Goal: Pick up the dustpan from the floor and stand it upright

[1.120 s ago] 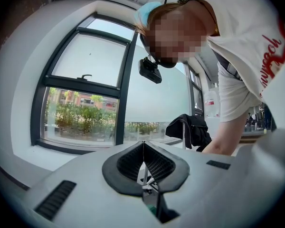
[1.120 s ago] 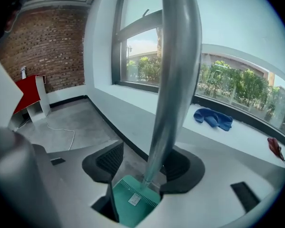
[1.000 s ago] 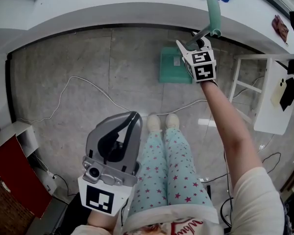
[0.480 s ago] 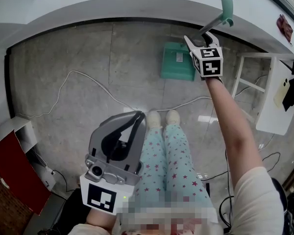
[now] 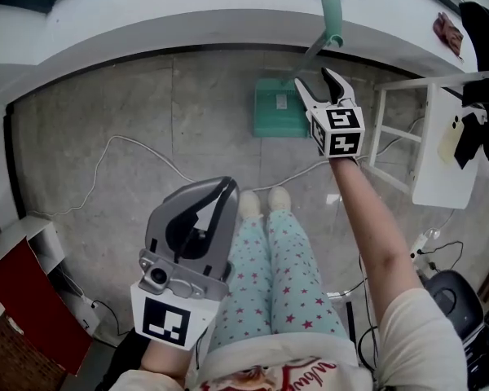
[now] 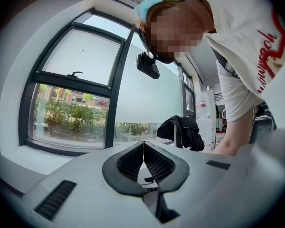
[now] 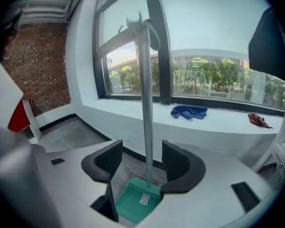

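While the teal plastic dustpan (image 5: 279, 108) stands upright on the grey stone floor (image 5: 130, 104) below the white window ledge (image 5: 187, 23), both grippers hold nothing.
Its long grey handle (image 5: 332, 10) leans on that ledge beside a crumpled blue cloth (image 7: 189, 111). The right gripper (image 5: 314, 80) hangs just short of the ledge, jaws wide apart either side of the handle without touching it. The left gripper (image 6: 143, 144), well back from the ledge, has its jaws closed together, empty.
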`<act>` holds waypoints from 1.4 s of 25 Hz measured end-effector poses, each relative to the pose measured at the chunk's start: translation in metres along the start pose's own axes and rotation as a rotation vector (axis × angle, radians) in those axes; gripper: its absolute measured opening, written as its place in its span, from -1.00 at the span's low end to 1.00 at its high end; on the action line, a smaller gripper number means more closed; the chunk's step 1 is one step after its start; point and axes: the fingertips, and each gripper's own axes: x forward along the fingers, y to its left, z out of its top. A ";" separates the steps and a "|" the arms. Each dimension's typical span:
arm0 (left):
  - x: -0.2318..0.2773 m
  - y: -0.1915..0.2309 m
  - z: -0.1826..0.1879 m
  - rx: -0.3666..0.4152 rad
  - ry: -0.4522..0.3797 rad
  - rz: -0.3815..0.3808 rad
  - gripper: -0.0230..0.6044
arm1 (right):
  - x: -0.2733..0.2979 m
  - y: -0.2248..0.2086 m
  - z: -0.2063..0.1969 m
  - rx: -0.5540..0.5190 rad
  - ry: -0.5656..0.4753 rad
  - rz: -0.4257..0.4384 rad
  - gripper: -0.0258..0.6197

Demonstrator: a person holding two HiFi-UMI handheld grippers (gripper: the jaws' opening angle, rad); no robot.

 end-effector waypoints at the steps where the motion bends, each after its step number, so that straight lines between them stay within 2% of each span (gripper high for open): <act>1: 0.001 -0.002 0.003 0.003 -0.002 -0.012 -0.86 | -0.015 0.005 0.009 0.012 -0.030 0.001 -0.13; 6: 0.009 -0.014 0.017 0.012 -0.015 -0.066 -0.86 | -0.104 0.040 0.058 0.030 -0.174 -0.005 -0.13; 8: 0.011 -0.022 0.021 0.019 -0.016 -0.087 -0.86 | -0.136 0.054 0.076 0.056 -0.215 -0.007 -0.14; 10: 0.014 -0.031 0.021 0.037 -0.010 -0.112 -0.86 | -0.163 0.069 0.093 0.035 -0.241 -0.007 -0.18; 11: 0.015 -0.036 0.019 0.044 -0.001 -0.124 -0.86 | -0.175 0.075 0.102 0.013 -0.260 -0.014 -0.29; 13: 0.018 -0.044 0.012 0.039 0.022 -0.140 -0.86 | -0.197 0.085 0.122 -0.004 -0.314 -0.025 -0.81; 18: 0.014 -0.056 0.016 -0.018 0.031 -0.144 -0.86 | -0.245 0.102 0.159 0.010 -0.377 -0.002 -0.82; 21: 0.008 -0.070 0.030 -0.038 0.009 -0.172 -0.86 | -0.269 0.105 0.165 0.045 -0.405 0.000 -0.83; 25: -0.006 -0.086 0.030 0.001 0.009 -0.212 -0.86 | -0.281 0.108 0.145 0.095 -0.402 -0.013 -0.84; 30: -0.025 -0.097 0.013 -0.050 0.033 -0.172 -0.86 | -0.290 0.117 0.124 0.130 -0.421 0.026 -0.84; 35: -0.049 -0.128 0.000 -0.004 0.045 -0.148 -0.86 | -0.324 0.121 0.122 0.057 -0.493 0.034 -0.84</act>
